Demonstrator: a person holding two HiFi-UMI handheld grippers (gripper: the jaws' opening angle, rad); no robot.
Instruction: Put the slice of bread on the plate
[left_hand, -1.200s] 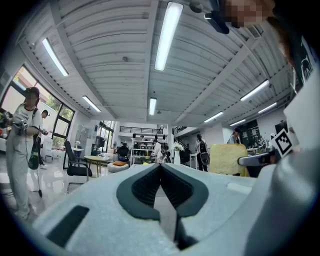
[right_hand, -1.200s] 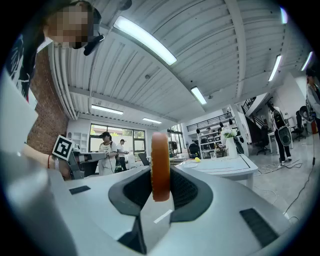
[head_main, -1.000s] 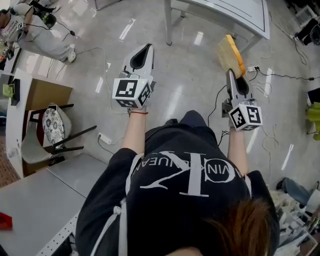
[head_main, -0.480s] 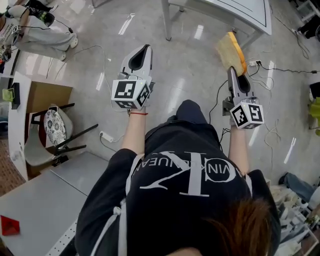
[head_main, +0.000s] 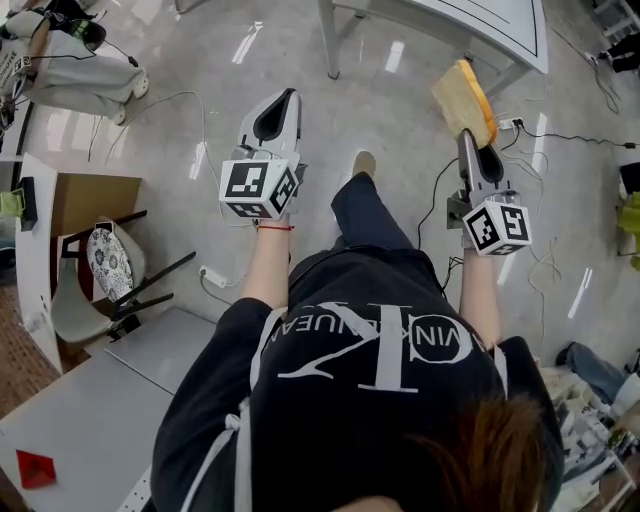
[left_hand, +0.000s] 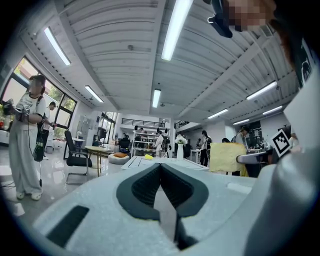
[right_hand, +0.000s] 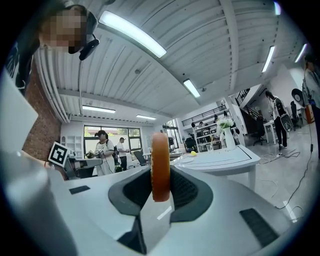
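The right hand-held gripper (right_hand: 161, 185) pinches a tan, orange-crusted bread slice (head_main: 463, 100) by one edge; the left hand-held gripper (left_hand: 161, 167) is closed, empty. So held, the bread might tear or slip free.

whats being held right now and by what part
The right gripper pinches the slice of bread by its near crust edge, the rest sticking out past the jaws. The left gripper holds nothing, jaws together.

Right hand-held gripper (right_hand: 161, 192) clamped on an upright, edge-on slice of bread (right_hand: 160, 160), white table (right_hand: 227, 161) beyond, flower vase (right_hand: 224, 134) on it, people (right_hand: 104, 150) by windows (right_hand: 112, 136) at left
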